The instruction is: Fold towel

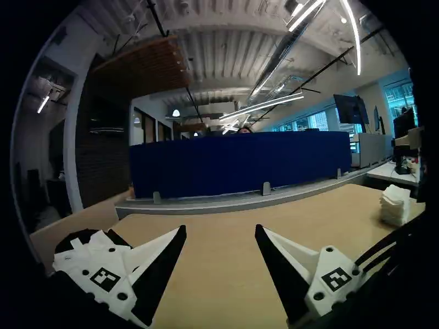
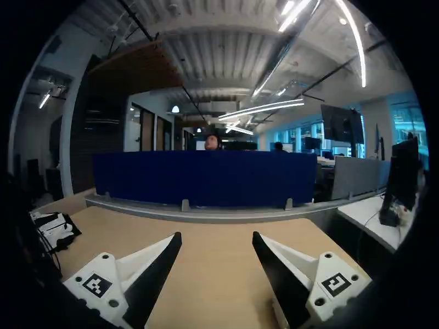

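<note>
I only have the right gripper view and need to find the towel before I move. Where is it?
Observer: The left gripper view has a stack of white towels at its far right, lying on the table.
Operator: Is the left gripper holding anything?
Observer: No. The left gripper is open, with bare table between its fingers, well apart from the stack.
</note>
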Demonstrator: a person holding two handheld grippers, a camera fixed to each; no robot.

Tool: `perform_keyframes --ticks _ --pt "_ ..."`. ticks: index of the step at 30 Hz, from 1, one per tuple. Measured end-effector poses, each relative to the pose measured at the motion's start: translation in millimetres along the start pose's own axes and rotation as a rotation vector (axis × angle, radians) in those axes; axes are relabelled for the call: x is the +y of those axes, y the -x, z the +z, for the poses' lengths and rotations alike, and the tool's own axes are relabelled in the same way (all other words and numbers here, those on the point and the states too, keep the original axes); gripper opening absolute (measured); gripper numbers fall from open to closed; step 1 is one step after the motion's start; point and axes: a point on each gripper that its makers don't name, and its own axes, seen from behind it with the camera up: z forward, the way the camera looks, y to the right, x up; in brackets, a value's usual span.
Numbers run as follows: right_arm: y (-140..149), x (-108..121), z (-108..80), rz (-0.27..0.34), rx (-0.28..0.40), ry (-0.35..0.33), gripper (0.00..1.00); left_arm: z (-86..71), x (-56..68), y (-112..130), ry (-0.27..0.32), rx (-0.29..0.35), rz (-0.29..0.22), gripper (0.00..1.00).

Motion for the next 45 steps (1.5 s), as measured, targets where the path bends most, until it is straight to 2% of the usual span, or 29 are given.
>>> perform_keyframes --ticks 8,12,23,35,45 --pt "25 -9 0.6 -0.021 -0.009 -0.003 1.00 1.9 -12.1 35 -0.017 0.024 -0.024 0.93" --pt "31 -12 0.4 -0.022 -0.005 -0.001 1.00 3.4 -19.3 46 -0.029 0.037 -0.038 0.93" --pt "35 -8 0.5 -0.026 -0.002 0.013 1.00 5.5 -27.0 70 -0.044 0.043 -0.067 0.93" --pt "42 -6 2.5 -0.027 -0.002 0.012 1.00 10.6 -24.2 76 -0.036 0.028 -0.073 0.93" --pt "34 1 -3.4 -0.023 0.001 0.018 1.00 10.7 -27.1 76 -0.052 0.028 -0.073 0.93"
